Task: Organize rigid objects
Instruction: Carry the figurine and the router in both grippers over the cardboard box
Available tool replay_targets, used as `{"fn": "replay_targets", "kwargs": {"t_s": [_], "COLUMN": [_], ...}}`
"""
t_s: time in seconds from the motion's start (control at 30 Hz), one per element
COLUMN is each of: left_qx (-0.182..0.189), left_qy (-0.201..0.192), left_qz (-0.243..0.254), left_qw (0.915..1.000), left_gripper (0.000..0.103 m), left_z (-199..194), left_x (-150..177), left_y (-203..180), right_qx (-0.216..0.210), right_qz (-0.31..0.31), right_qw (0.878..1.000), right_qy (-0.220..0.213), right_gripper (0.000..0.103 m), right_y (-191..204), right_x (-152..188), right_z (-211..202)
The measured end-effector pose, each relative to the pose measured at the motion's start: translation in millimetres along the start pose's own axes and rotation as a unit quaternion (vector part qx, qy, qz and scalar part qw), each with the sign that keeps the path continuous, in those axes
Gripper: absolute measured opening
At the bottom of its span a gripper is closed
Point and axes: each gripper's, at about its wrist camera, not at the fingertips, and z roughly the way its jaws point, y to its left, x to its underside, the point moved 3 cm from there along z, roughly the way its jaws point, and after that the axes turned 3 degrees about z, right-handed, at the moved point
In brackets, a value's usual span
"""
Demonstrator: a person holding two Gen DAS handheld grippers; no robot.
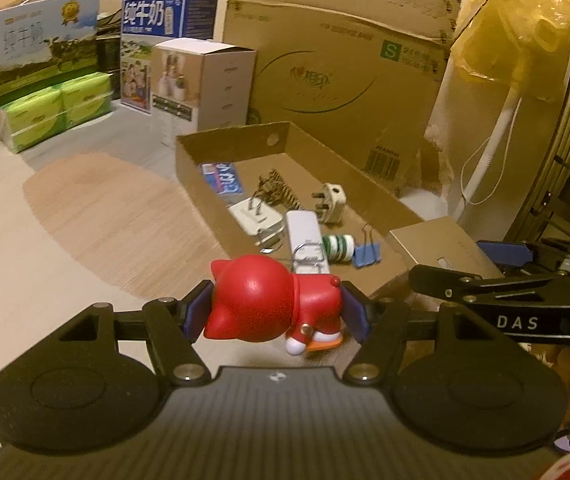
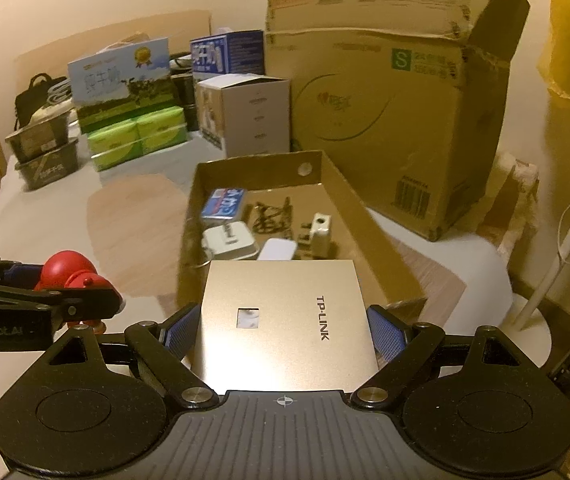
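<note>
Gold panel [image 2: 285,320] reads "TP-LINK"; carton [image 2: 381,120] marked "S".

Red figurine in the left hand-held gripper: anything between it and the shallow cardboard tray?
Nothing visible. The red figurine is clamped in the left hand-held gripper just short of the cardboard tray, with only bare table between. Inside, the near end is crowded: white case, binder clip, green-striped roll.
</note>
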Motion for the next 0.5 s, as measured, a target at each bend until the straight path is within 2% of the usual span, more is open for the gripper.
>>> {"fn": "replay_targets", "kwargs": {"t_s": [0.5], "left_qx": [0.018], "left_qy": [0.008], "left_qz": [0.017], "left_qw": [0.9997], "left_gripper": [0.064], "left_z": [35], "left_x": [-28], "left_y": [-20], "right_qx": [0.002], "right_qz": [-0.007], "right_qw": [1.000], "right_qy": [0.002], "right_gripper": [0.087], "right_y": [-28], "right_x": [-29], "right_z": [28]}}
